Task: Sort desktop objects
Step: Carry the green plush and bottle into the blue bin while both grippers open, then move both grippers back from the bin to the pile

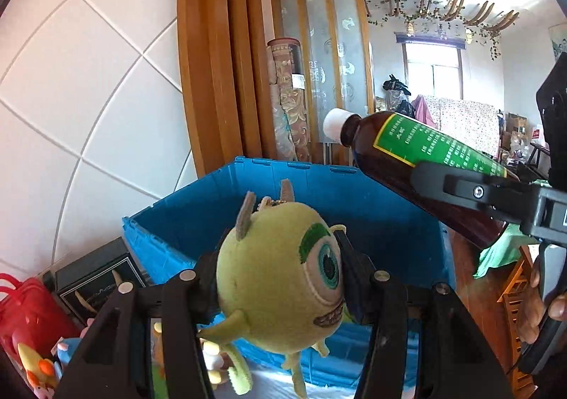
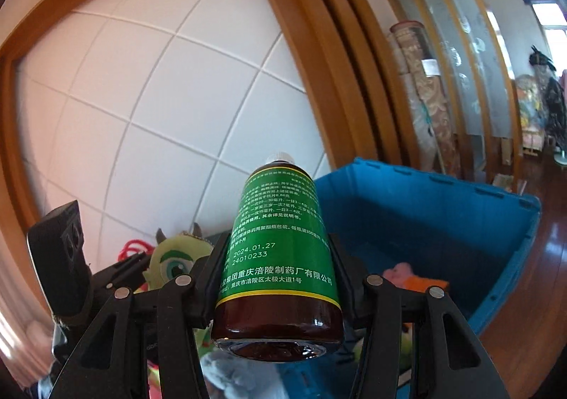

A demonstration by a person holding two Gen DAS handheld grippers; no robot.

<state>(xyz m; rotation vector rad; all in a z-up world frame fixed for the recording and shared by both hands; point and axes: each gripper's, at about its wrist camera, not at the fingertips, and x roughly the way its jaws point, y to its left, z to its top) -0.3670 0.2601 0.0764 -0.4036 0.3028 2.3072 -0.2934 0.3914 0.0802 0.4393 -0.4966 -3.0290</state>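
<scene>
My left gripper (image 1: 280, 275) is shut on a green one-eyed plush monster (image 1: 280, 289) and holds it in the air in front of the blue plastic crate (image 1: 198, 207). My right gripper (image 2: 276, 257) is shut on a brown medicine bottle (image 2: 280, 257) with a green label and white cap, held up beside the crate (image 2: 460, 207). The bottle (image 1: 418, 158) also shows in the left wrist view, tilted over the crate's right side, cap to the left. The plush (image 2: 173, 257) shows at lower left in the right wrist view.
A red basket (image 1: 24, 314), a black box (image 1: 95, 278) and small toys (image 1: 39, 370) lie left of the crate. Pink and orange soft toys (image 2: 411, 278) lie inside the crate. A white tiled wall and a wooden door frame (image 1: 212, 62) stand behind.
</scene>
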